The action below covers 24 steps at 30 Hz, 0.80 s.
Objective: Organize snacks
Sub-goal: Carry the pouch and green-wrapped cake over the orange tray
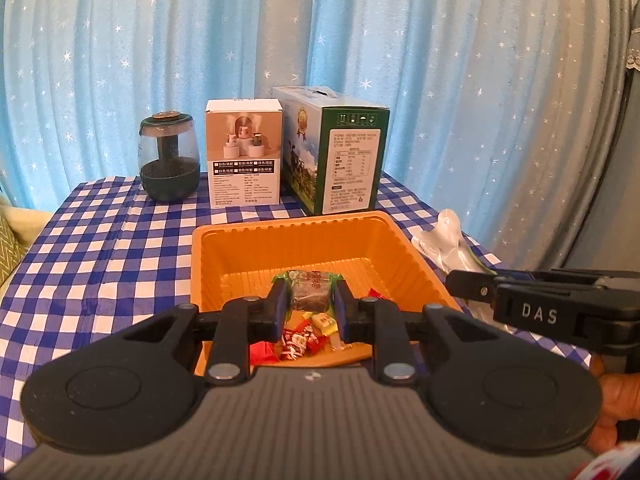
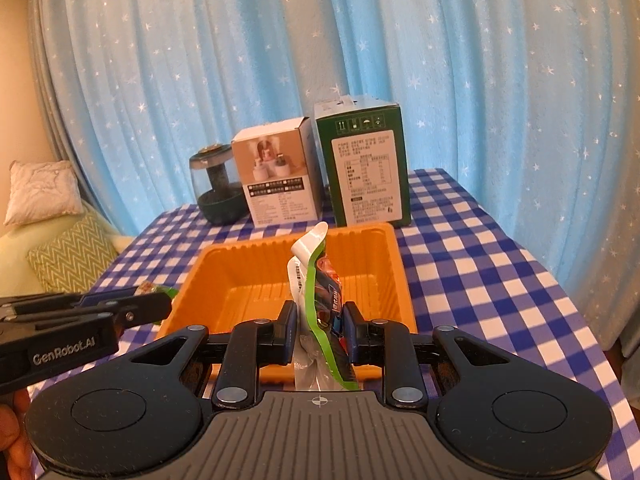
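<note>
1 orange tray point(image 1: 240, 256) mid-table, w/ a few loose wrapped candies point(image 1: 298, 342) at its near end, count unclear, partly hidden by the gripper. Left gripper point(image 1: 311, 300): jaws narrow, clamped on 1 green-edged snack pack point(image 1: 311, 289) above the tray. Right gripper point(image 2: 318, 316): jaws narrow, pinching 1 white/green pouch point(image 2: 310, 264) upright; its lower end is cut off. Only the left view shows the candies. Behind the tray: 2 boxes, white point(image 1: 244, 160) & green point(image 1: 352, 164), plus 1 dark jar point(image 1: 169, 160). Checked cloth point(image 1: 100, 232) covers the table.
</note>
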Available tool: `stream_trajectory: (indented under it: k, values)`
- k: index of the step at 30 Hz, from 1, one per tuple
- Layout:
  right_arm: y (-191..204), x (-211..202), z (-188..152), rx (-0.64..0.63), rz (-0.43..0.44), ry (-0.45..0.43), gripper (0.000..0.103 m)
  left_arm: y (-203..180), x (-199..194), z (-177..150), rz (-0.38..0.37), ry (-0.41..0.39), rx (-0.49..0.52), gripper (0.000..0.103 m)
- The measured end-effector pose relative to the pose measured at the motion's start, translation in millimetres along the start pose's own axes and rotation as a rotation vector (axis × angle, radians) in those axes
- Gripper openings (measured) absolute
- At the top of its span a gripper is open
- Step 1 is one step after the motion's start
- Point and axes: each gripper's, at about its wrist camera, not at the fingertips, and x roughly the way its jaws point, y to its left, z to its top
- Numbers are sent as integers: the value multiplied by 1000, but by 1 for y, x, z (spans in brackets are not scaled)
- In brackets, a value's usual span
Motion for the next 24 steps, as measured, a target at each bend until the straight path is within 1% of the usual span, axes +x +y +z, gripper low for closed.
stream_trajectory:
  k: [8,14,19,24]
  values:
    - [-4,30,17,13,5,-5,25,14,25,10,13,9,-22,22]
    - [-9,55,27,35,4,9,25,23,47,18,25,17,-41,22]
    - [-12,75,32,36,9,19,25,31,68,17,39,38,-53,22]
    - [-15,97,32,44,17,51,25,39,86,15,45,54,-51,22]
